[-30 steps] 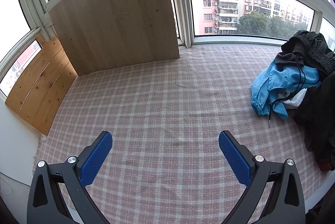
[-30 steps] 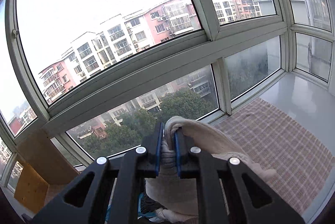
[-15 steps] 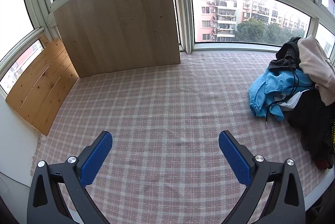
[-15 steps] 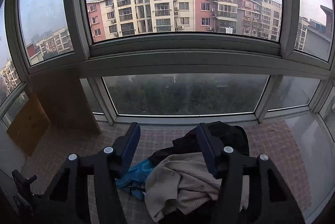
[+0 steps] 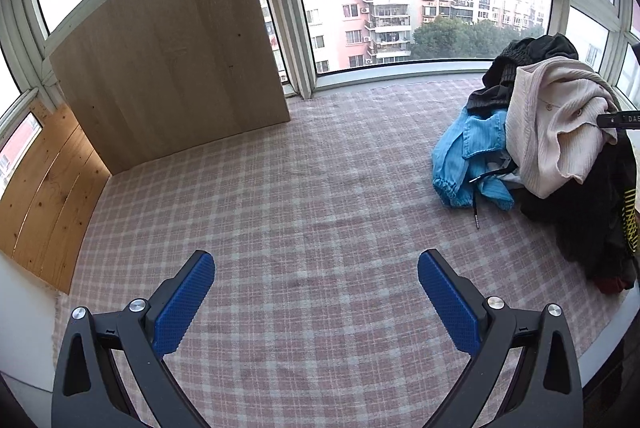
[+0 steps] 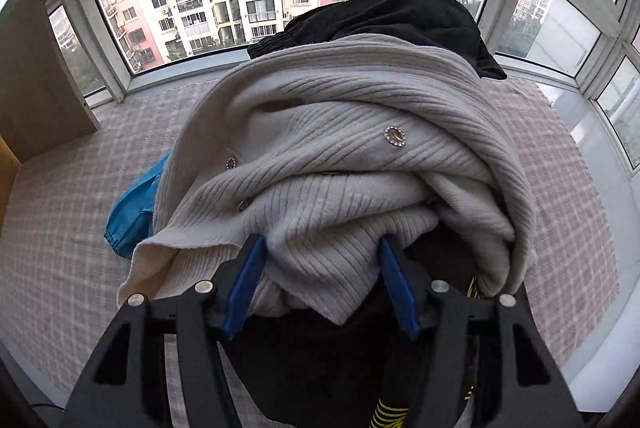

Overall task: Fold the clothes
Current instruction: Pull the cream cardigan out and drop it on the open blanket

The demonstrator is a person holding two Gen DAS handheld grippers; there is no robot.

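Fingers of the right gripper stand parted around a fold of the cream ribbed cardigan, spread and not pinching it; a second ago they were clenched on that same knit held up against the window, and half a second ago they hung parted above the heap. Left gripper fingers gape wide at the bottom of its frame over bare plaid blanket, much as before. Farther back at right, the cardigan now lies crumpled on top of the clothes pile, over the blue garment and black clothes. Judging by this, it is unfolded and needs gripping again.
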